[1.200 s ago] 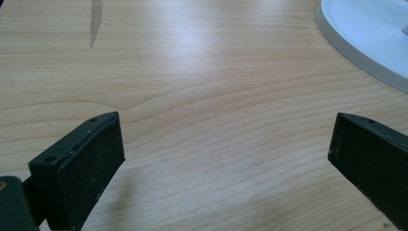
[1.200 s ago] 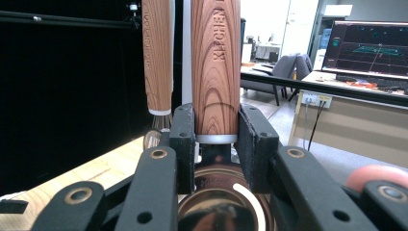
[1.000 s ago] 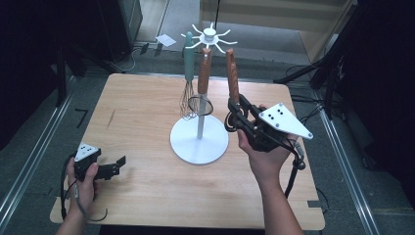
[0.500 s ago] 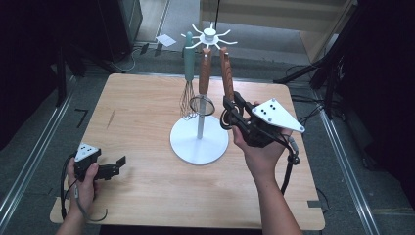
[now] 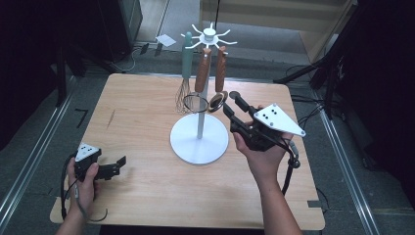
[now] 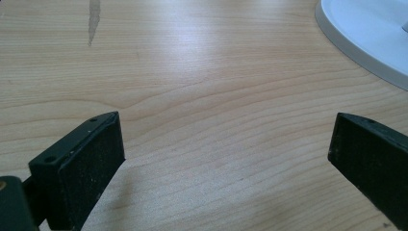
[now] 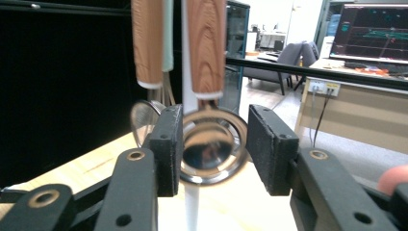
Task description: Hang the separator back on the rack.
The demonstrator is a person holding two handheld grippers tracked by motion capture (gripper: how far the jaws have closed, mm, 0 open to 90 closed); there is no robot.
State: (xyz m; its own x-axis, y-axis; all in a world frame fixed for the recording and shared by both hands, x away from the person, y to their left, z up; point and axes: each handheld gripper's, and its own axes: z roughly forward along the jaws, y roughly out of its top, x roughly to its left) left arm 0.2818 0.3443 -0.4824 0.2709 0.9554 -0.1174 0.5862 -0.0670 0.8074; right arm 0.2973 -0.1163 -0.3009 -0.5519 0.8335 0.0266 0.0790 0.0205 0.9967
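Note:
A white stand with hooked arms carries three hanging utensils. They are a teal-handled whisk, a wooden-handled strainer and a wooden-handled ladle. My right gripper is at the ladle's round metal bowl. Its jaws have just been opening and stand open on either side of the bowl, with a gap at the right pad. My left gripper rests low over the table's near-left corner, open and empty.
The stand's white base lies ahead and to the right of the left gripper. The wooden table ends close behind both hands. Cables and a sheet of paper lie on the floor beyond.
The right gripper carried the ladle's bowl left toward the stand's pole, so the handle now hangs nearly straight. Its jaws have spread apart. The left hand stayed put.

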